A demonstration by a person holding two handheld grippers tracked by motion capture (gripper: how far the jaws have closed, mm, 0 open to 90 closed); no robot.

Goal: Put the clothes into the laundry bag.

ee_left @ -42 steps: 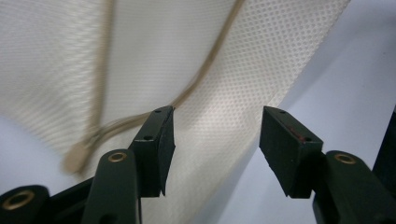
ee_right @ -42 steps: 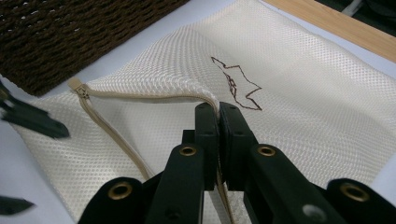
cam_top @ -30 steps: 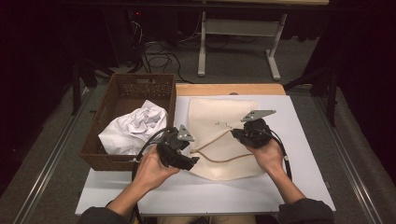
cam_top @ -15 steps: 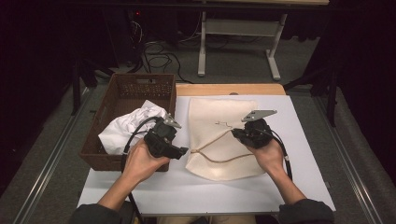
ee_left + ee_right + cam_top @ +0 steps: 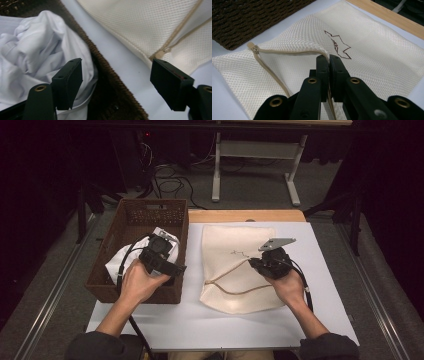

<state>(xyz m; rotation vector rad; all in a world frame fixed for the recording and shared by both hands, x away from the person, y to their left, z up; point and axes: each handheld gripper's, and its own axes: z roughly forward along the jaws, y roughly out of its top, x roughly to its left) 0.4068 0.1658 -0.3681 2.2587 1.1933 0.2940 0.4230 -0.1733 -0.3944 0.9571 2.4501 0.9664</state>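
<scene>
Right tongs (image 5: 259,262) are clenched on the upper edge of the cream mesh bag (image 5: 239,245), pinching the zipped lip and lifting it a little off the layer beneath, so the mouth gapes along the zipper (image 5: 287,53). In the right gripper view the two black jaws meet tight on that fabric edge, the zipper's end tab (image 5: 252,48) off to their left, a dark scribbled mark (image 5: 337,45) on the mesh just beyond them. The bag lies flat on the white desk (image 5: 330,285), middle of the scene, just right of the brown wicker basket (image 5: 131,217).

Left tongs (image 5: 172,270) hang released, jaws wide apart with nothing between them. They sit over the basket's near right corner, above the crumpled white cloth (image 5: 120,262) heaped inside. The left gripper view has one jaw in front of the cloth (image 5: 32,50) and the other in front of the desk, the basket's woven rim (image 5: 107,72) running between them. Whether a jaw is brushing the cloth is hard to judge from here; it looks just clear.

Both hands grip from the near side, the cables trailing back toward the person.
</scene>
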